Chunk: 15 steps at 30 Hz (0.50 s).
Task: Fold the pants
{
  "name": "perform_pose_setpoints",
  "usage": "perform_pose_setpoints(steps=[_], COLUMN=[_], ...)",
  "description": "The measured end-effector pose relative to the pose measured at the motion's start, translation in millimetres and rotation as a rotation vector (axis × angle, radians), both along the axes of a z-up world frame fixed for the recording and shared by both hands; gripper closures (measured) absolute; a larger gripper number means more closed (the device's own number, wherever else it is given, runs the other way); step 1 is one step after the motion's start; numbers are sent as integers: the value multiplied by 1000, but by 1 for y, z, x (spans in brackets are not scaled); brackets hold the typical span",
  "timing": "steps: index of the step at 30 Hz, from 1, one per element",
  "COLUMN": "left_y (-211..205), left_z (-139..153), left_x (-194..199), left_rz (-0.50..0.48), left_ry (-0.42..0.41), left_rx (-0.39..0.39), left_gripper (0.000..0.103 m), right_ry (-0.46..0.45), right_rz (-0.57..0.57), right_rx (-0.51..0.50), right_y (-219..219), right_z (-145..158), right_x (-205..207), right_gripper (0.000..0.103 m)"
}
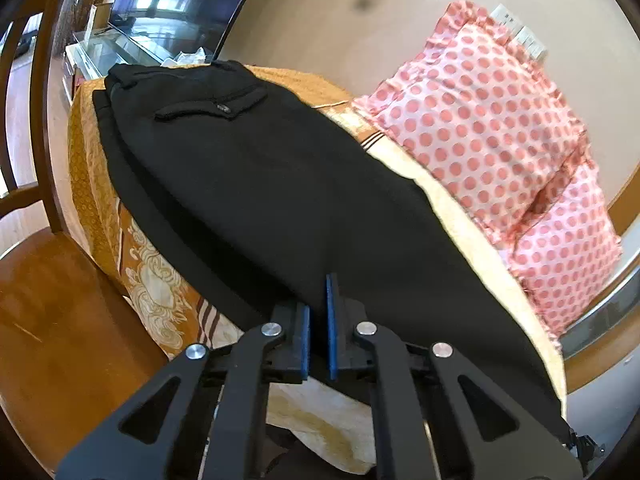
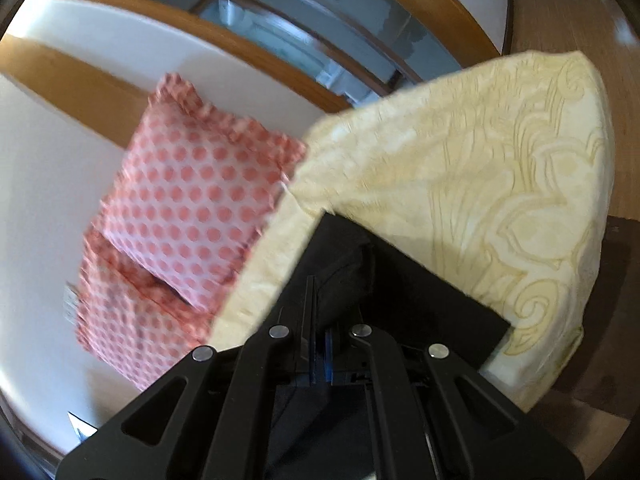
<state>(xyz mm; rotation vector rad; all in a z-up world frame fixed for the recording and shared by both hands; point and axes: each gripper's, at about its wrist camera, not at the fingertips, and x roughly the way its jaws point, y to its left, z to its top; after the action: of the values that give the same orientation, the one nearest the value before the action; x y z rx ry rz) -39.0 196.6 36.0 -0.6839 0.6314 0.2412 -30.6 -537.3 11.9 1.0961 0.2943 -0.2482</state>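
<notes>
Black pants (image 1: 280,184) lie lengthwise on a bed covered by a yellow and orange patterned spread (image 1: 144,280), waistband and a buttoned back pocket (image 1: 212,106) at the far end. My left gripper (image 1: 319,312) is shut on the near leg end of the pants, the fabric pinched between the blue pads. In the right wrist view my right gripper (image 2: 320,320) is shut on a bunched hem of the black pants (image 2: 384,280), lifted over the cream part of the spread (image 2: 480,184).
Two pink polka-dot pillows (image 1: 500,128) lie at the head of the bed, also in the right wrist view (image 2: 192,200). A wooden chair (image 1: 40,280) stands at the left bedside. A dark screen (image 1: 172,0) and wooden headboard (image 2: 200,28) lie beyond.
</notes>
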Motion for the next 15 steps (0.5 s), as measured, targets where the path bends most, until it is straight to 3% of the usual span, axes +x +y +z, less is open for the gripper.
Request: perform_pose_setpoints(steps=[15], left_y=[-6], left_z=[-9], left_x=[-1], left_rz=[-45], left_ry=[39], left_rx=[63], left_gripper=[96], right_ry=[146], right_rz=[-17], right_rx=[-8], right_y=[-6], right_z=[-18], right_x=[1], right_gripper=[100])
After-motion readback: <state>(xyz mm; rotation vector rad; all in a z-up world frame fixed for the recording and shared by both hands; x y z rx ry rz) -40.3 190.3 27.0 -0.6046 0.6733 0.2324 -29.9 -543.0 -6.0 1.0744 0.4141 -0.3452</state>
